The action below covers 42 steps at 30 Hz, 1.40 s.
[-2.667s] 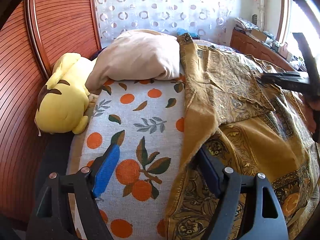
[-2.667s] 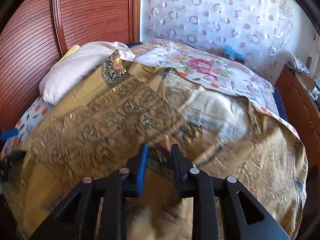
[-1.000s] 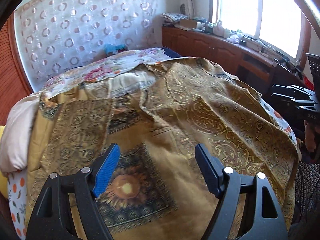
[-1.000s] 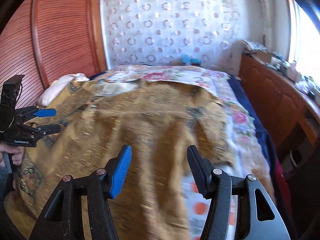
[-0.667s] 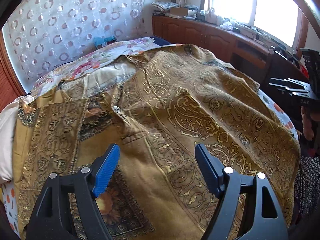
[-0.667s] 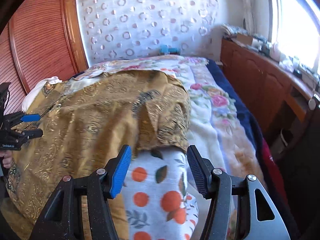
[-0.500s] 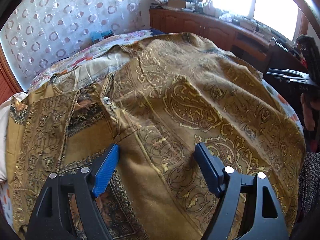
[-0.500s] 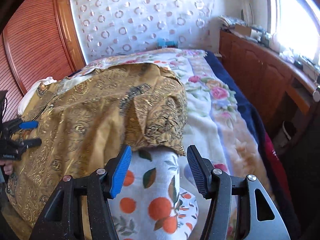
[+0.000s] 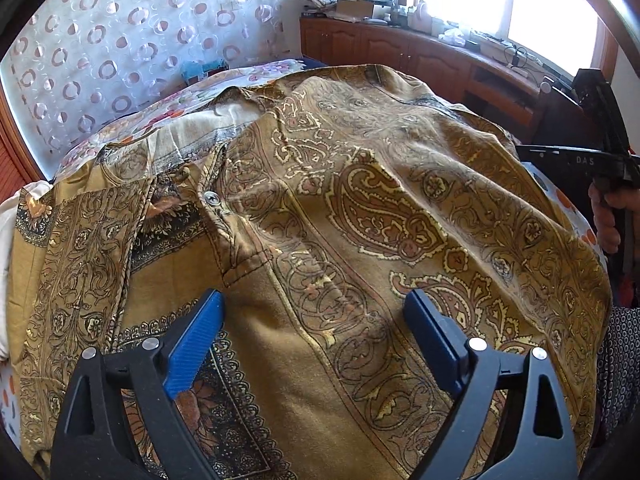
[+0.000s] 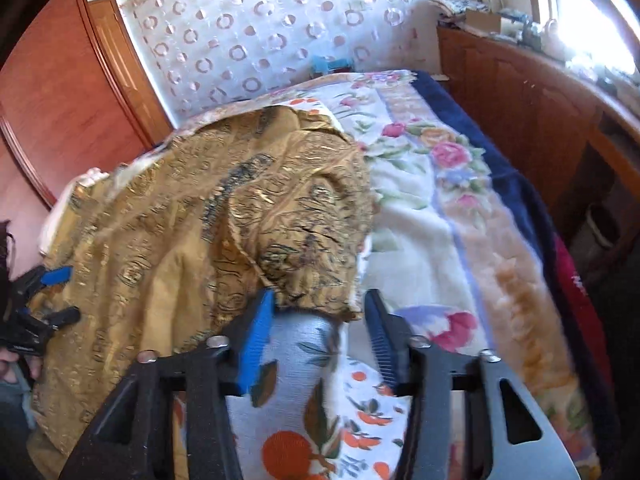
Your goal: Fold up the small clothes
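A golden paisley shirt (image 9: 360, 208) lies spread on the bed, front up, one button showing. My left gripper (image 9: 314, 308) hovers over its lower front; the jaws are opening wide and nothing is gripped. In the right wrist view the shirt's folded-over right sleeve (image 10: 280, 216) ends at the bed's orange-print sheet. My right gripper (image 10: 319, 304) is at that sleeve's edge, jaws closing, with the cloth's rim between the fingertips and a gap still showing. The right gripper (image 9: 580, 160) also shows at the far right of the left wrist view, and the left gripper (image 10: 44, 300) at the left edge of the right wrist view.
A white sheet with an orange print (image 10: 320, 432) and a floral blanket (image 10: 440, 208) cover the bed. A pale pillow (image 9: 6, 216) lies at the left. A wooden cabinet (image 9: 400, 48) runs under the window; a wooden headboard (image 10: 60, 100) stands behind. A hand (image 9: 606, 220) holds the right gripper.
My left gripper swung from the pillow side over the shirt, came closer and spread its jaws. My right gripper moved to the sleeve's edge and its jaws narrowed around it.
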Motion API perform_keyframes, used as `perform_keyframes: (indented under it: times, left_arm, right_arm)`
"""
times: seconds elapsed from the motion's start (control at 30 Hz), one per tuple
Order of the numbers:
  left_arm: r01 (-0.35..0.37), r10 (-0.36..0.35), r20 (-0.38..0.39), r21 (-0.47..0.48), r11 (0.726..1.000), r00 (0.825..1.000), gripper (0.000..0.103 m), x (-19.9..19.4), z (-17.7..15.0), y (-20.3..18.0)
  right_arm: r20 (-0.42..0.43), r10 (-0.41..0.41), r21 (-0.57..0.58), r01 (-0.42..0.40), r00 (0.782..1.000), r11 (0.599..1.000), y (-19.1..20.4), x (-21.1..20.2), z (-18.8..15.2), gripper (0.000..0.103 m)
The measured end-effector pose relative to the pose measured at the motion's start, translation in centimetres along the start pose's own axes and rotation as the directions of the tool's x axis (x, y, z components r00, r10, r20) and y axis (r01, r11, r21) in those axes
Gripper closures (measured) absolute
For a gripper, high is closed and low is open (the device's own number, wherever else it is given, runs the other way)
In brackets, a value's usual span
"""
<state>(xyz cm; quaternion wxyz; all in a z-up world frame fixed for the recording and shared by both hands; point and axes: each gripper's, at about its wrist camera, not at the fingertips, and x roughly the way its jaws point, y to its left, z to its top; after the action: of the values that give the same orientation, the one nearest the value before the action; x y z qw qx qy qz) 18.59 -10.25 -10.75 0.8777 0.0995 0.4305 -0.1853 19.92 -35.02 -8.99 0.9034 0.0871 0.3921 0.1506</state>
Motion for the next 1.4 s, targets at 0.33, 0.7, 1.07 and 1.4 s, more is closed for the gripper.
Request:
perform_keyframes:
  times: [0.33, 0.7, 1.07, 1.4]
  left_arm:
    - [-0.015, 0.015, 0.008, 0.007, 1.000, 1.000, 0.011, -0.1, 0.1, 0.0]
    - [-0.016, 0.020, 0.174, -0.030, 0.999, 0.985, 0.011, -6.9, 1.1, 0.6]
    - [0.066, -0.065, 0.271, 0.007, 0.998, 0.960, 0.011, -11.0, 1.6, -2.0]
    - [0.088, -0.092, 0.283, 0.026, 0.996, 0.955, 0.011, -10.9, 1.5, -3.0]
  right_arm:
    - [0.181, -0.061, -0.143, 0.088, 0.982, 0.986, 4.6, -5.0, 1.6, 0.094]
    - [0.032, 0.125, -0.319, -0.108, 0.992, 0.942, 11.7, -3.6, -2.0, 0.089]
    - [0.081, -0.023, -0.234, 0.041, 0.996, 0.971, 6.7, -7.9, -4.0, 0.057]
    - [0.003, -0.130, -0.038, 0.130, 0.992, 0.991, 2.4, -1.8, 0.3, 0.051]
